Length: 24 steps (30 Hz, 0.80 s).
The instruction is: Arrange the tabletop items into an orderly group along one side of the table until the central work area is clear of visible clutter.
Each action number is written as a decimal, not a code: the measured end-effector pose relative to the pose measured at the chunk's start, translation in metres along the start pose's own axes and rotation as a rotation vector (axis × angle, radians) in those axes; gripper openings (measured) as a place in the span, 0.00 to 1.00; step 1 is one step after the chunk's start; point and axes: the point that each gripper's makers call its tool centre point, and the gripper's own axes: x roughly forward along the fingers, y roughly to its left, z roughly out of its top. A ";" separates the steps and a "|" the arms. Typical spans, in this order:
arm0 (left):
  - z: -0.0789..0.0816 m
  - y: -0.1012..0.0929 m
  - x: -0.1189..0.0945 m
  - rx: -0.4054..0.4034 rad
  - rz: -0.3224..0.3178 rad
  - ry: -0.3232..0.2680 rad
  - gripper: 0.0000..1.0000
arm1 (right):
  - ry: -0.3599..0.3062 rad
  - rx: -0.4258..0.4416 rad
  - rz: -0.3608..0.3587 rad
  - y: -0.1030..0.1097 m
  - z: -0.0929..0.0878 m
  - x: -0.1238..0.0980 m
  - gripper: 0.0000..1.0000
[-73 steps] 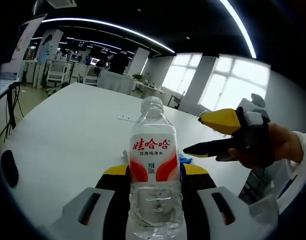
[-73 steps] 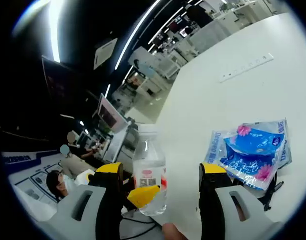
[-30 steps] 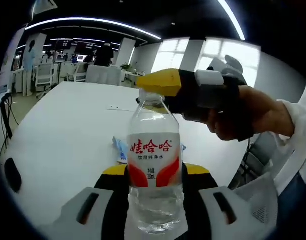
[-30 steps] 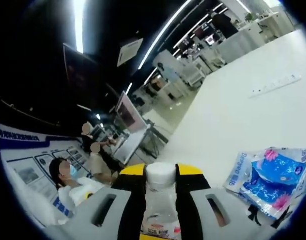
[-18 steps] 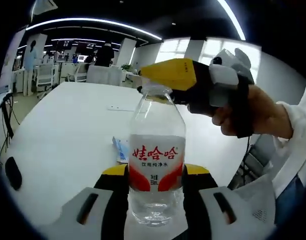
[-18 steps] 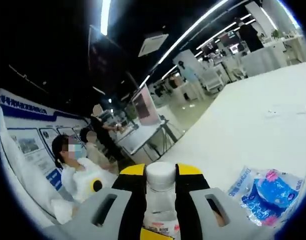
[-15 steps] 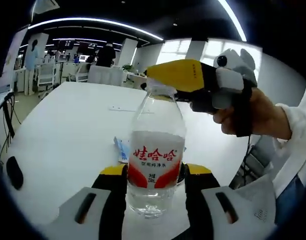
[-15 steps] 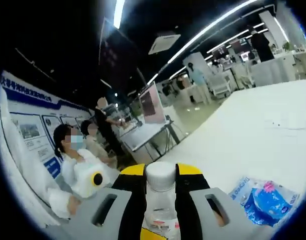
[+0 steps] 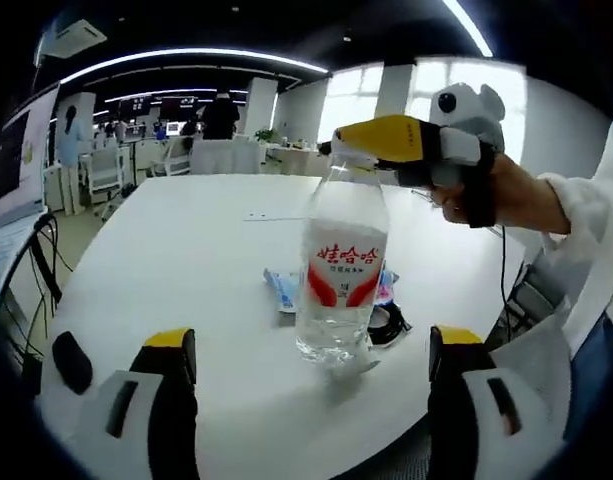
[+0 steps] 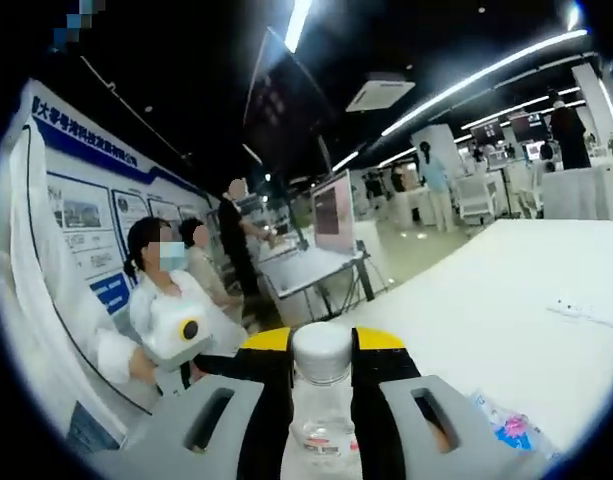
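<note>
While the left gripper (image 9: 311,385) stands with its yellow-tipped jaws spread wide apart and nothing between them, a clear water bottle (image 9: 340,270) hangs just ahead of it, its base low over the white table (image 9: 176,270); whether it touches the tabletop cannot be told. Its red-and-white label carries red Chinese characters above a line of smaller print too small to read. Coming in from the right, the right gripper (image 9: 358,150) is clamped on the bottle's neck, a person's hand (image 9: 496,195) wrapped around its handle. In the right gripper view the white cap (image 10: 322,352) sits pinched between that gripper's (image 10: 322,375) two yellow-edged jaws. Just behind the bottle lie blue plastic packets (image 9: 286,290) and a black coiled cable (image 9: 386,322). Near the table's left edge rests a dark oval object (image 9: 71,361). Farther back, a white power strip (image 9: 261,216) lies flat on the table.
</note>
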 end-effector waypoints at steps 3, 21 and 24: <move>-0.003 0.001 -0.006 0.017 -0.001 -0.023 1.00 | -0.001 0.000 0.000 -0.004 0.000 -0.001 0.18; 0.023 0.020 -0.016 0.137 0.053 -0.312 1.00 | 0.020 -0.027 0.003 -0.024 0.004 0.007 0.18; 0.002 0.031 -0.005 0.048 0.064 -0.186 1.00 | 0.022 -0.016 -0.001 -0.031 0.004 0.008 0.18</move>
